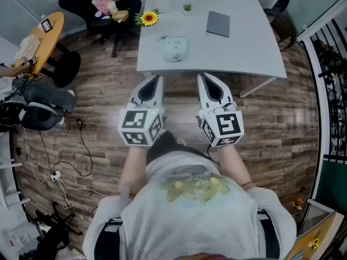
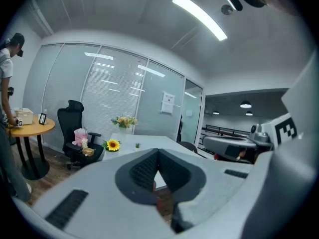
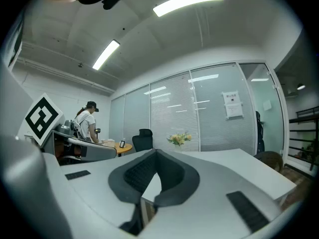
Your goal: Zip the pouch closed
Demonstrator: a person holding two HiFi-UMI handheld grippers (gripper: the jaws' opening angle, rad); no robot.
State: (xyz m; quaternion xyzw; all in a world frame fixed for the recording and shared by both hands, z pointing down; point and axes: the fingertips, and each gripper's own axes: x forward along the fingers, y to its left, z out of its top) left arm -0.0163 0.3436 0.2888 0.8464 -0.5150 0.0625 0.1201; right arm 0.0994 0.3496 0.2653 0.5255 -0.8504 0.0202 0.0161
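Pouch [image 1: 175, 48] lies flat on the counter [image 1: 244, 47], approx mid-width and toward the counter's near edge, nothing touching it. Pale mint, looks like soft fabric w/ a faint print. Too small in head view to tell which side the zip runs along or where the slider sits. Also on the counter: grey notebook [image 1: 218, 24] toward its far right, sunflower [image 1: 149, 18] at its far-left edge, tiny potted plant [image 1: 187, 7] near its far side.

L gripper [image 1: 156, 81] and R gripper [image 1: 205, 80] are held side by side just short of the counter's near edge, over the wood floor [image 1: 108, 85], tips aimed at the counter and well apart from the pouch. Jaws of both are clenched tight, pads meeting, nothing between them.

Task not begun, I'd say; approach comes first, and both jaws need opening.

Handling, as a guess: pouch prob light and floppy, so it'll slide on the smooth counter and bunch up if the slider is pulled w/o an anchor. Best bet: one gripper pinches the fabric at the zip's end, behind the slider. The other nips the pull tab, which is likely small and thin, so it needs a careful tip pinch. Then draw along the zip line w/ the cloth kept taut. Not fragile. Main risks are the tab slipping out or cloth catching in the teeth.
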